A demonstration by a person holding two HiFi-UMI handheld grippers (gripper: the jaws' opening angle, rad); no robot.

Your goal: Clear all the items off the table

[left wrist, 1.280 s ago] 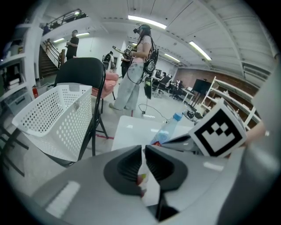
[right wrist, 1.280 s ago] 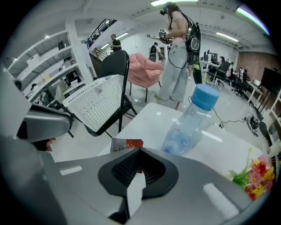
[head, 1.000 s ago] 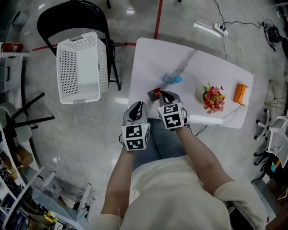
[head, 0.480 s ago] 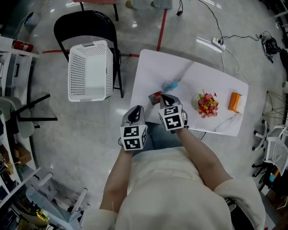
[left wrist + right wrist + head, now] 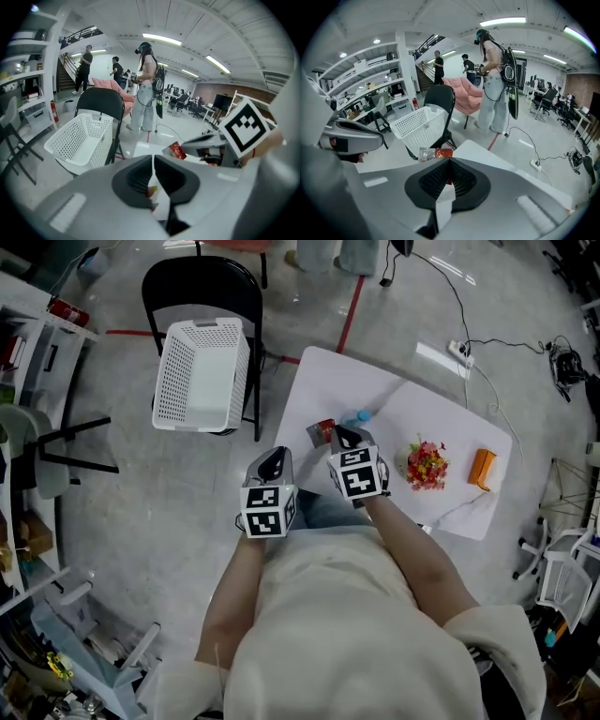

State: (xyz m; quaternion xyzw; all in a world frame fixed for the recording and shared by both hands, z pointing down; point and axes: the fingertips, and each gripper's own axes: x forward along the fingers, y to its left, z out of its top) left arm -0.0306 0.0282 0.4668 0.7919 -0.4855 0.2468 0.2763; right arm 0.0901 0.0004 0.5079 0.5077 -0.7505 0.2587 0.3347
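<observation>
My right gripper (image 5: 337, 434) is shut on a red snack packet (image 5: 322, 432), held above the near left part of the white table (image 5: 319, 390). In the right gripper view the packet (image 5: 439, 153) sticks out past the closed jaws of the right gripper (image 5: 449, 161), red with a clear end. My left gripper (image 5: 279, 457) hangs beside the table's left edge. Its jaws (image 5: 153, 159) stand together; a small red and yellow bit shows low in the slit, and I cannot tell what it is. A blue bottle (image 5: 357, 416), a bunch of flowers (image 5: 427, 463) and an orange box (image 5: 481, 469) lie on the table.
A white laundry basket (image 5: 202, 371) sits on a black folding chair (image 5: 202, 287) left of the table. A power strip and cables (image 5: 450, 348) lie on the floor beyond it. Shelves stand at the far left. Several people stand in the background of both gripper views.
Both grippers have come up from the table's near edge, the right one with the red packet still in it. The table and basket look smaller and farther below.
</observation>
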